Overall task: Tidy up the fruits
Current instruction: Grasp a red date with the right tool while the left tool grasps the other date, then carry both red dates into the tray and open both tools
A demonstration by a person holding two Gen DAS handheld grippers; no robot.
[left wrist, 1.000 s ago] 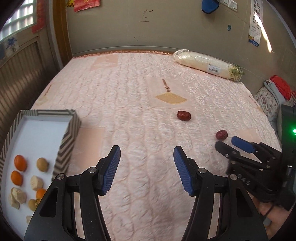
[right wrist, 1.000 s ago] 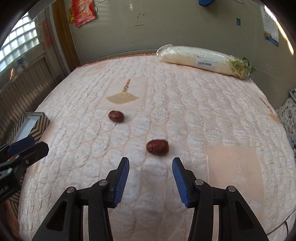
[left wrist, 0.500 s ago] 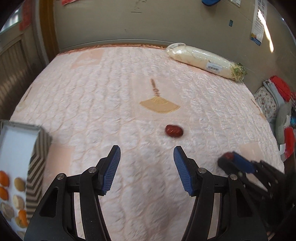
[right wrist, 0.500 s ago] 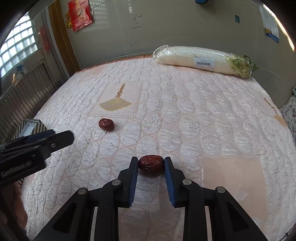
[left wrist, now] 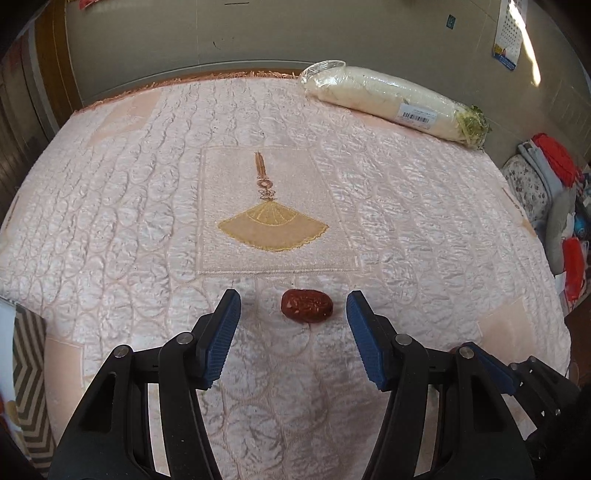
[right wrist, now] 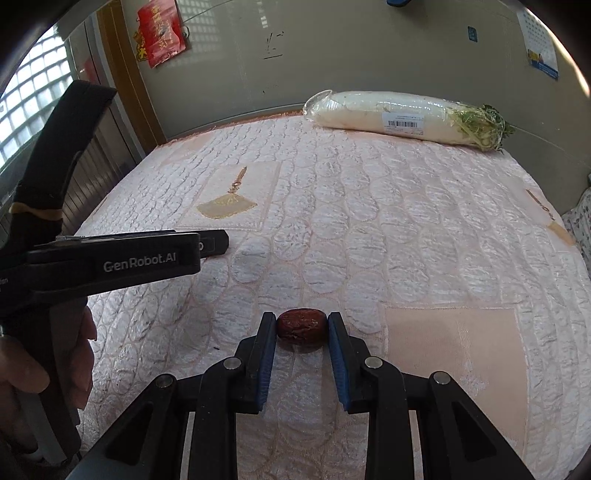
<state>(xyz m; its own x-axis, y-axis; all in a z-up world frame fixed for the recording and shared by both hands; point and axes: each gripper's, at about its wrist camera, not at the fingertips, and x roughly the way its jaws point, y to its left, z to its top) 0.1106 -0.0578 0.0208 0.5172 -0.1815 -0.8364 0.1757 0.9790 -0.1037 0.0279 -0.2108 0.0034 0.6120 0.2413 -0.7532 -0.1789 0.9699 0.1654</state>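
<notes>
Quilt (left wrist: 147,206): pink satin, stitched in rounded scales, spread over the whole bed; a plain square panel near the middle carries a gold fan (left wrist: 272,229) with a tassel.
Left date (left wrist: 306,305): dark red and wrinkled, lying on the quilt just below the fan panel, its long side across the left wrist view.
Left gripper (left wrist: 293,314): jaws stand wide, one blue pad on each side of the left date with clear quilt between pad and fruit; nothing is held. It points steeply down at the bed.
Right date (right wrist: 301,325): the same dark red sort, resting on the quilt beside a plain peach patch (right wrist: 454,343).
Right gripper (right wrist: 301,332): jaws drawn narrow, both blue pads pressed on the ends of the right date, which sits at the fingertips and is still down on the quilt.
Left gripper seen from the right: its black body, lettered GenRobot.AI, reaches in from the left edge, held by a hand (right wrist: 55,369) at the lower left.
Right gripper seen from the left: black linkage and a blue pad in the lower right corner; its date is hidden there.
Radish (left wrist: 391,99): long, white, wrapped in clear film with a barcode label, leafy end to the right, lying at the far edge by the wall.
Box (left wrist: 29,369): only a chevron-striped wall shows at the left edge of the left wrist view; what it holds cannot be told.
Wall (right wrist: 332,55): pale, with a red hanging (right wrist: 160,31) at the upper left.
</notes>
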